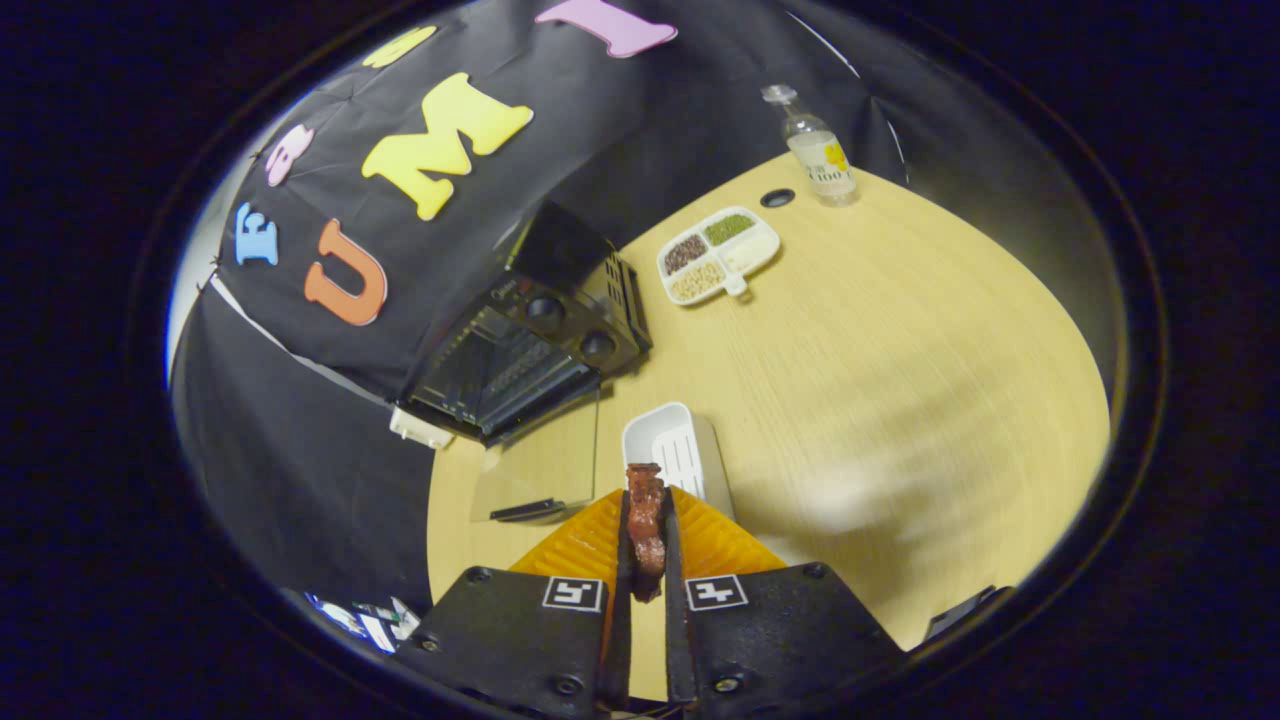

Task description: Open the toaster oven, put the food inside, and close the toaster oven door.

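The oven (pixel 520 340) sits at the table's left edge against the black cloth, its glass door (pixel 535 470) swung down flat over the table (pixel 900 400), so the opening step looks done. The step in hand seems to be carrying the food in. Just right of the door, ahead of the fingers, stands a white tray (pixel 668 445), empty. The gripper (pixel 647 545) is closed narrow on the food (pixel 646 520), a dark reddish piece held upright between both fingers, clear of the table.

The next move calls for swinging left and forward, over the lowered door and into the cavity, keeping the food above the door's front rim. Room there is tight: cloth behind, table edge beside. To the right the table lies open; a divided dish (pixel 718 254) and a bottle (pixel 820 150) stand well apart, far back.
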Demonstrator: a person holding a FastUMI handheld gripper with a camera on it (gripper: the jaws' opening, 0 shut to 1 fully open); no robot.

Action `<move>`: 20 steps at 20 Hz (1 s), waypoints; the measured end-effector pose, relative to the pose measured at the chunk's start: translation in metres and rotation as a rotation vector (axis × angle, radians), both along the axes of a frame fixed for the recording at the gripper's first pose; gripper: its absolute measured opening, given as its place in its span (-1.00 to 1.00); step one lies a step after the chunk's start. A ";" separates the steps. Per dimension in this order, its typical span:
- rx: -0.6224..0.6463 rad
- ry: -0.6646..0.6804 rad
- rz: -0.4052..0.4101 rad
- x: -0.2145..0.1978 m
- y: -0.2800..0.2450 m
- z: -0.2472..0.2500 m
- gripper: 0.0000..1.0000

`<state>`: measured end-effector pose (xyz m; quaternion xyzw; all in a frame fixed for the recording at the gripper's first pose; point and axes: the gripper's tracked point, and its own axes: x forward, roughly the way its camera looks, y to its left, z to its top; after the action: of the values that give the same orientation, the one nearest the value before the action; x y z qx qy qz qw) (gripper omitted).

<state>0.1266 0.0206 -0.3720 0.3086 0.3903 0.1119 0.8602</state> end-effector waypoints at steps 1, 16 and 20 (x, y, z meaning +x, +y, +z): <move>0.014 -0.019 -0.015 0.005 0.007 0.007 -0.66; 0.369 -0.190 -0.384 0.147 0.162 0.001 -0.66; 0.406 -0.188 -0.472 0.188 0.196 -0.011 -0.67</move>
<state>0.3149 0.2162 -0.3826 0.5441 0.1964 0.0130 0.8156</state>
